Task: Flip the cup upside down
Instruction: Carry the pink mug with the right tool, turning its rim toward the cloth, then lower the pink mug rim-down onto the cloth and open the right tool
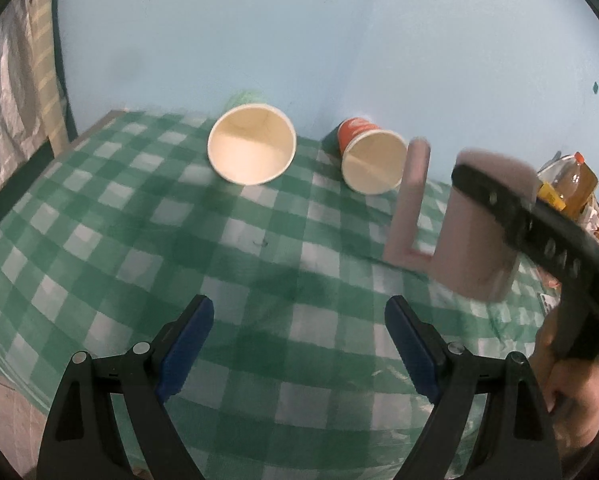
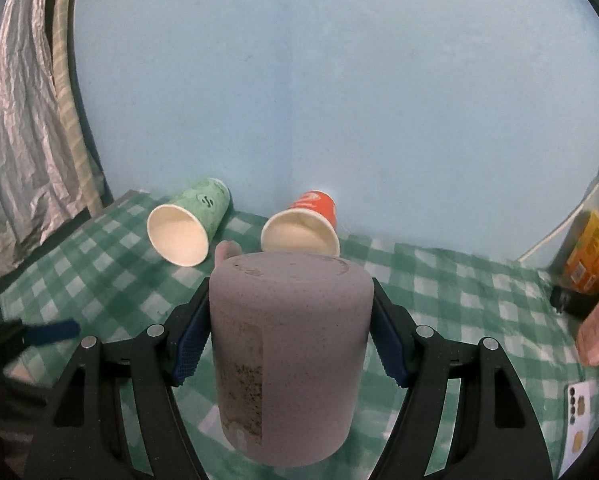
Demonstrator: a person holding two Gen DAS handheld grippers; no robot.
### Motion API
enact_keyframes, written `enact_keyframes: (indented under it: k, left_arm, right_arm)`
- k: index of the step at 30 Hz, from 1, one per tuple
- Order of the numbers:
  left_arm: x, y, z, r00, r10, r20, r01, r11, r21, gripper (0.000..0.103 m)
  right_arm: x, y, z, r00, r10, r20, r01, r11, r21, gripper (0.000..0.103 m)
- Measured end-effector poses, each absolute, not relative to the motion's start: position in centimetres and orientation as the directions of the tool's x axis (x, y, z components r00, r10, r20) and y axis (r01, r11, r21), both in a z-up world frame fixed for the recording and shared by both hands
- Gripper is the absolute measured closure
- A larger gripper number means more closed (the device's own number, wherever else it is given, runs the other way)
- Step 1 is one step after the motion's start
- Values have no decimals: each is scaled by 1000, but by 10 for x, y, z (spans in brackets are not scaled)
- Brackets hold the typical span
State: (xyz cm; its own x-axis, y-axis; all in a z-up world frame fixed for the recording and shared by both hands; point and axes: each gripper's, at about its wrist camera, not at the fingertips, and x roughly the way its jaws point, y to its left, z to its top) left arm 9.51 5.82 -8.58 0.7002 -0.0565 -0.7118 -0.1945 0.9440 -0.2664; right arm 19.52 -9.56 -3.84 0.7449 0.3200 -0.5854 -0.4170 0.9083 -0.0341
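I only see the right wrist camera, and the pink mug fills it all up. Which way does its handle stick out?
Observer: In the left wrist view, the handle juts out from the pink mug on the side toward the orange cup.
Operator: Is my other gripper holding something?
Observer: No. The left gripper is open, with nothing between its fingers, above the checked tablecloth.
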Motion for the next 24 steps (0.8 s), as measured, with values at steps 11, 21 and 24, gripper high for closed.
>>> enact_keyframes:
  k: [11,21,24]
  left_arm:
    - [95,73,-101,683,-50,-729,-238,928,-286,14]
    - [92,71,-98,692,-46,-720,-235,929,-285,14]
    - [90,69,-96,695,-43,-718,-233,931,-281,14]
  right_arm:
    - [206,-81,-64,727,289,-623,-437,894,-96,30]
    - [182,-93,-72,732,297,-613,-446,889,-102,30]
    - [178,-96,-76,727,305,-615,-446,891,-85,31]
